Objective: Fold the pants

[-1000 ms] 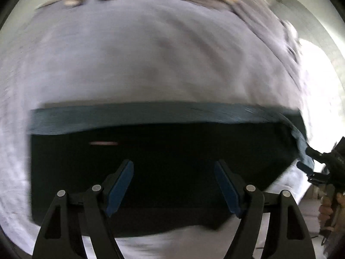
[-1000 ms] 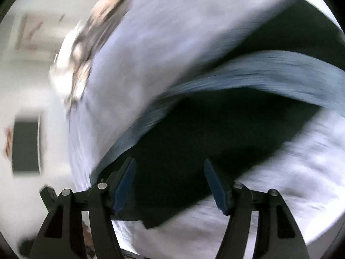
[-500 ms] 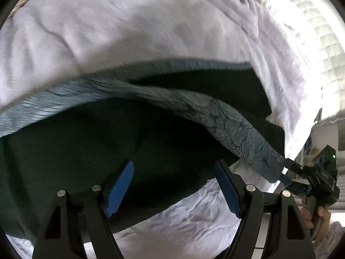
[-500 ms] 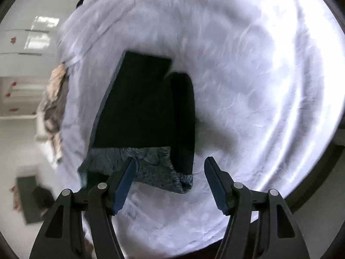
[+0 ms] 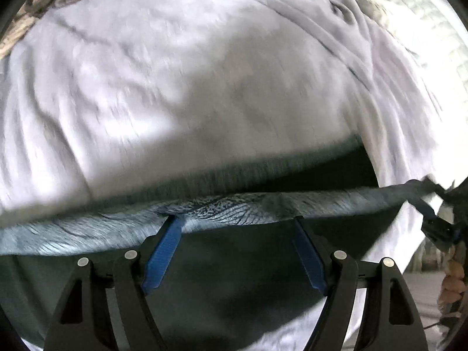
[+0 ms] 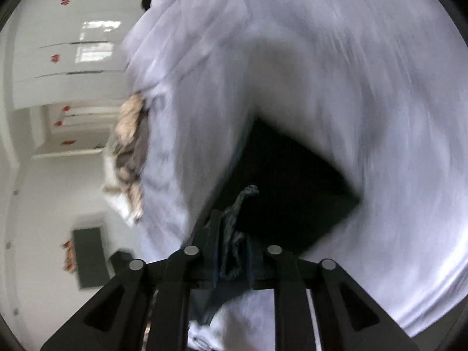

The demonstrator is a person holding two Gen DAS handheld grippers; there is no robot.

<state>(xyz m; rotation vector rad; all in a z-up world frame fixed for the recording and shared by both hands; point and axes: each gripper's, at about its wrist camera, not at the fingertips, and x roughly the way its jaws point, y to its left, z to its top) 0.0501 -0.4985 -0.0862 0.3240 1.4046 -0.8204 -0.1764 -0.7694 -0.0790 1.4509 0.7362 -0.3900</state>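
No legible text, labels, brands or numbers in either wrist view; both frames partly motion-blurred.

Each claw (image 5: 238,222) is black plastic with 2 blue-padded fingers (image 5: 162,256) and silver round screws.

My left tool (image 5: 237,228) has its blue fingers (image 5: 163,251) spread wide, nothing pinched between them. My right tool (image 6: 234,251) has its fingers drawn together, clamped on a bunch of the pants' patterned waistband (image 6: 234,234).

Dark pants (image 5: 239,266) – grey patterned waistband (image 5: 222,213) stretched taut, partly folded
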